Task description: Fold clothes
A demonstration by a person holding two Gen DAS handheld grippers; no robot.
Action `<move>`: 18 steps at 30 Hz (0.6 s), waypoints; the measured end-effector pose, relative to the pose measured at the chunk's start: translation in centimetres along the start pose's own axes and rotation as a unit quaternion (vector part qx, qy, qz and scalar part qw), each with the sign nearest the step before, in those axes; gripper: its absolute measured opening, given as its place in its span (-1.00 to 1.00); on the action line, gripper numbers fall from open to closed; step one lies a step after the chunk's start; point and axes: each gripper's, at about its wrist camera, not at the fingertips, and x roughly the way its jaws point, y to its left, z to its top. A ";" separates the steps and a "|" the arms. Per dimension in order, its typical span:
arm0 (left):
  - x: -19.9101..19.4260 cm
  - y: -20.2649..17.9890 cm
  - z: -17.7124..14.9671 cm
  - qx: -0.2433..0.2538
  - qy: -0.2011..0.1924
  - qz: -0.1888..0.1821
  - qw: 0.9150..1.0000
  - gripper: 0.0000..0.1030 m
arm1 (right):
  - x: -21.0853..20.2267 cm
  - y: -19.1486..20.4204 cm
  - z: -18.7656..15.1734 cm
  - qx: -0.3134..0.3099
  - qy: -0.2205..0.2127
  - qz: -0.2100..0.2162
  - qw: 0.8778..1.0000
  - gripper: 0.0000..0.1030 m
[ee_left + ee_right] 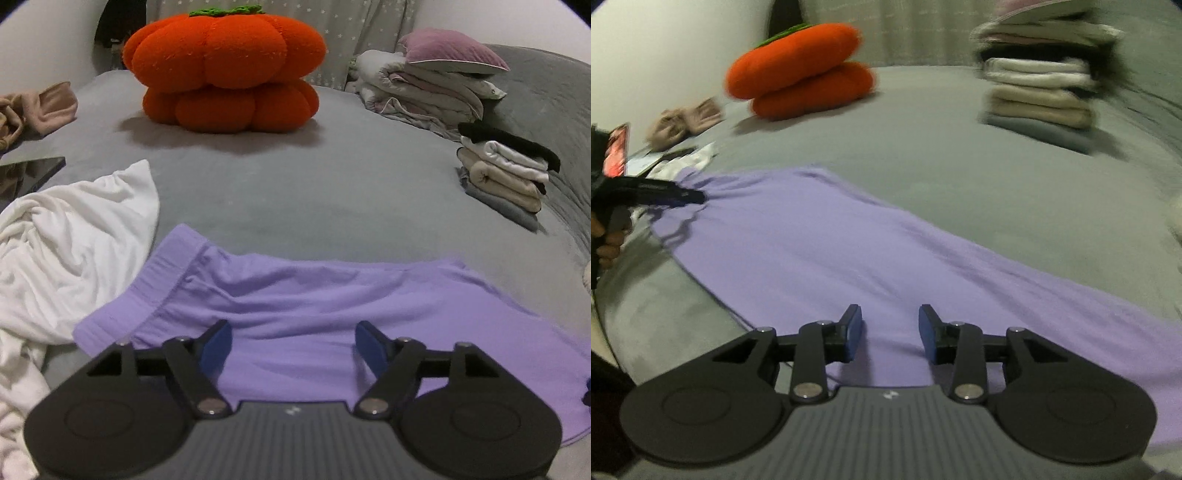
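Observation:
A lilac garment lies spread flat on the grey bed, its waistband at the left end. My left gripper hovers over its near edge, jaws wide open, nothing between the blue pads. In the right wrist view the same lilac garment stretches across the bed. My right gripper is above its near part, jaws partly open with only flat cloth below them. The left gripper also shows at the far left of that view, held by a hand over the garment's waistband end.
A crumpled white garment lies left of the lilac one. A stack of folded clothes stands at the right, folded bedding with a pink pillow behind it. An orange pumpkin cushion sits at the back, a tablet at the left.

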 end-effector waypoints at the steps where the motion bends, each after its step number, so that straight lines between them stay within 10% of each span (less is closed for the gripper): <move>1: -0.2 -0.5 0.0 0.001 0.001 -0.009 1.000 0.49 | -0.8 -0.7 -0.4 0.011 -0.005 -0.012 1.000 -0.25; 9: -1.3 -7.1 -1.1 0.081 -0.004 -0.106 0.991 0.49 | -4.2 -1.2 -2.4 -0.008 -0.017 -0.029 0.999 -0.25; 18: -0.9 -13.1 -3.1 0.175 0.011 -0.163 0.971 0.49 | -2.0 3.5 -3.0 -0.164 0.020 0.006 0.986 -0.27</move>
